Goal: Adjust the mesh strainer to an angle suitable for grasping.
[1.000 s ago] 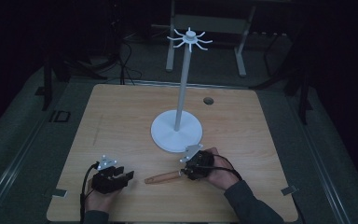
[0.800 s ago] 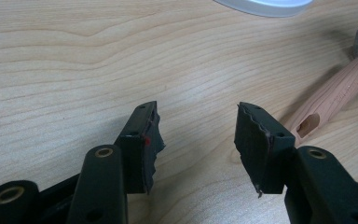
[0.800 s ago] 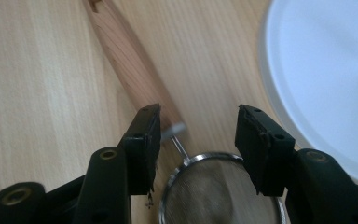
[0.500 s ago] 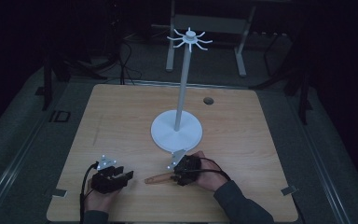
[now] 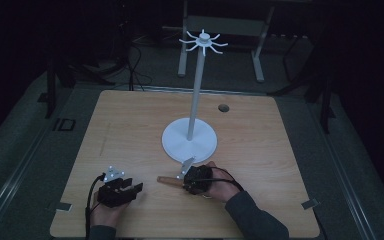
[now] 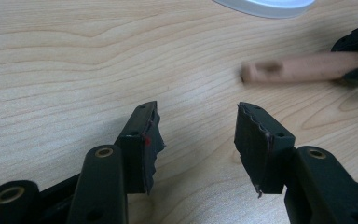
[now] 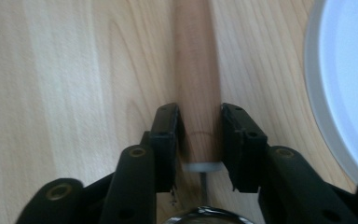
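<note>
Pale wood table (image 5: 130,125) in dark room; left gripper (image 6: 196,140) fingers spread, right gripper (image 7: 199,140) fingers clamping wooden handle (image 7: 196,74).

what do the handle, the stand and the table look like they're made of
Handle: likely wood, smooth matt tan with faint grain, a pale collar at its end. Stand: uniform matt white, plastic or painted metal; cannot tell which. Table: light wood-grain top, maybe laminate.

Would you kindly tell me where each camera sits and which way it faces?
High view: above the table, looking forward and down; both forearms enter below.
Left gripper view: on the left tongs, open, facing bare wood.
Right gripper view: on the right tongs, clamping the wooden handle.
Shared: handle, white stand base.
</note>
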### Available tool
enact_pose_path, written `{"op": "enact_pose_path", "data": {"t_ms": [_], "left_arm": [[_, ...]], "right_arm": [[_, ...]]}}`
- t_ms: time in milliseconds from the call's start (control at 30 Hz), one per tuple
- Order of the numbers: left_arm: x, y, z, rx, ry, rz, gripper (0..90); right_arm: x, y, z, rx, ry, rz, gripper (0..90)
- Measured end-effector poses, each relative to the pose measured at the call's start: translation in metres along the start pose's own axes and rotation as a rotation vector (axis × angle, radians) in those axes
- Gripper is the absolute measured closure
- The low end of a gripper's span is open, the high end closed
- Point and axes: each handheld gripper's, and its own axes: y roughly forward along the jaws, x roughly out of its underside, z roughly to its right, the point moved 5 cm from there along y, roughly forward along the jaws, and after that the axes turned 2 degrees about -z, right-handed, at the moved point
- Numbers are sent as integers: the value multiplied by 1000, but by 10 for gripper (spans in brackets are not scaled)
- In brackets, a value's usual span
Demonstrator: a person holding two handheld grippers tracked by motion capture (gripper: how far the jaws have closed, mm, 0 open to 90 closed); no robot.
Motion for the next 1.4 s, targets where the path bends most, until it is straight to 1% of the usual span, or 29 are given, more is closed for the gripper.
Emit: {"op": "enact_pose_path", "data": {"t_ms": [100,133,167,200,267,333,400,533,633,767,1000,1100,1167,1267,1400], "left_arm": [[0,0,0,0,0,0,498],[0,0,0,0,0,0,498],[0,0,0,0,0,0,498],[0,1,0,-1,0,-3,498],[0,1,1,-1,2,-5,498],[0,1,1,-2,1,-4,498],[0,0,0,-1,-1,-3,498],[0,1,0,-1,3,-5,498],[0,0,0,-1,1,-4,498],[0,1,0,-1,1,-6,498],[0,3,0,-2,3,-10,498],[0,3,0,-2,6,-13,498],[0,3,0,-2,5,-12,498],[0,3,0,-2,4,-12,498],[0,3,1,-2,9,-13,498]], "right_arm": [[5,-1,5,1,33,-14,677],[5,-1,5,1,33,-14,677],[7,-2,7,-1,45,-18,677],[10,-3,11,-9,64,-30,675],[12,-2,13,-23,79,-49,671],[14,-1,15,-30,77,-71,667],[14,-1,17,-34,79,-81,661],[15,0,20,-63,90,-94,641],[14,-1,19,-73,81,-111,682],[12,-1,17,-51,60,-124,690],[16,-2,19,-16,75,-84,690],[17,-5,20,-6,97,-64,691],[17,-6,20,-2,103,-58,690],[16,-10,21,9,98,-38,690],[15,-14,21,22,107,-8,690]]}}
